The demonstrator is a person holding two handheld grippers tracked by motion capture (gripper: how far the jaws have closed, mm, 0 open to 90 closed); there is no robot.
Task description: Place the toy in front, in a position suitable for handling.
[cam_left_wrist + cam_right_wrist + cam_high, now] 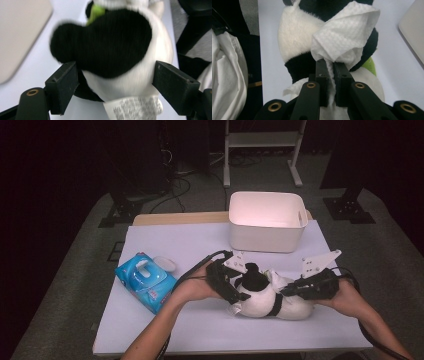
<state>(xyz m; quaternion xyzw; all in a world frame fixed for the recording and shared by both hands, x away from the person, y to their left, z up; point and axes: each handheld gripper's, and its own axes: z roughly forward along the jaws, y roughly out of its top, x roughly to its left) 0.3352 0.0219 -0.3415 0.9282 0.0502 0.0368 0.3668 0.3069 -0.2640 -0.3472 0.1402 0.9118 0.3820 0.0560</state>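
Inspecting: one moment at the worktop [200, 320], both hand-held tools on a plush panda toy.
Panda toy [265, 297]: lies on its side at the near right of the worktop, between the two hands; black and white plush, with a printed label at the end toward the left tool and a green patch seen in both gripper views.
Left claw [113, 82]: jaws set wide, one on each side of the toy's white body; left pad against the plush, right pad at its edge, contact there not certain.
Right claw [331, 75]: jaws drawn together on a white wet wipe [344, 35]; the wipe fans out above the pads and lies against the toy's black band.
Hands: left hand [192, 290] comes in from the near left, right hand [347, 300] from the near right.
Wipes pack [145, 281]: blue, at the near left, flap lid raised, well apart from the toy.
Bin [267, 220]: white, open-topped, at the far edge, behind the toy.
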